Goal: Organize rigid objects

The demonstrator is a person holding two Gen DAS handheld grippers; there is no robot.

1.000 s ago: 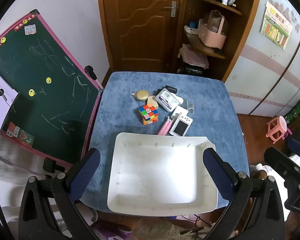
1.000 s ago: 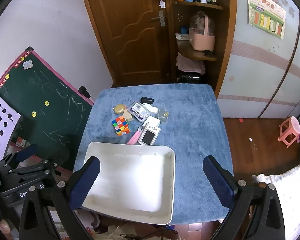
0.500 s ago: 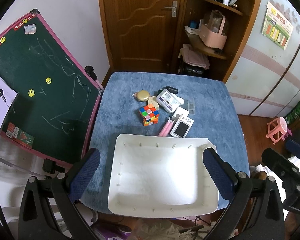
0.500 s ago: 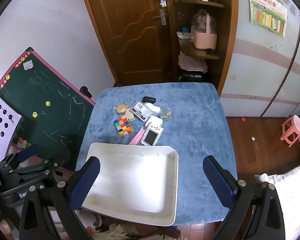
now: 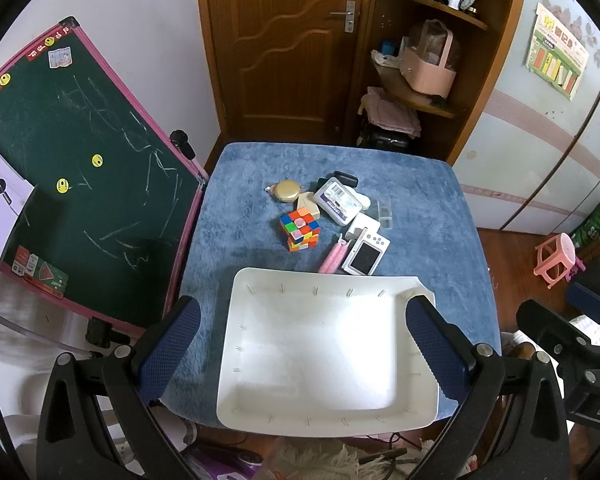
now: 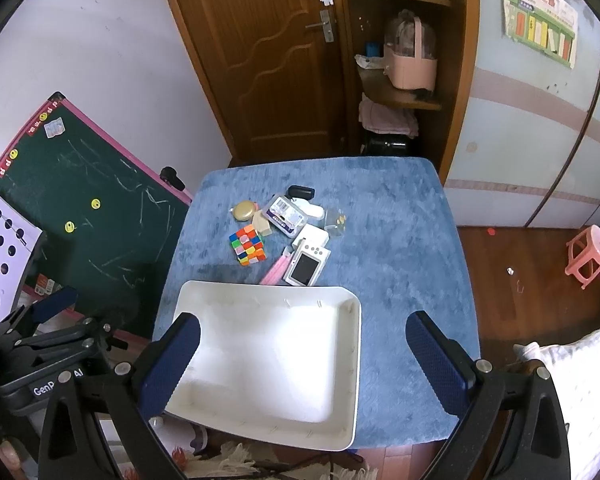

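Jaws spread, both grippers (nothing held); pink pen [image 5: 333, 258] long axis runs from tray [image 5: 236, 320] rim toward table's far edge.

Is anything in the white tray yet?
No, the white rectangular plastic tray is bare inside; the multicoloured puzzle cube sits beyond it on the blue cloth.

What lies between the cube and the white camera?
A pink pen-like item lies between the cube and the camera, touching the camera's side. Both views show it.
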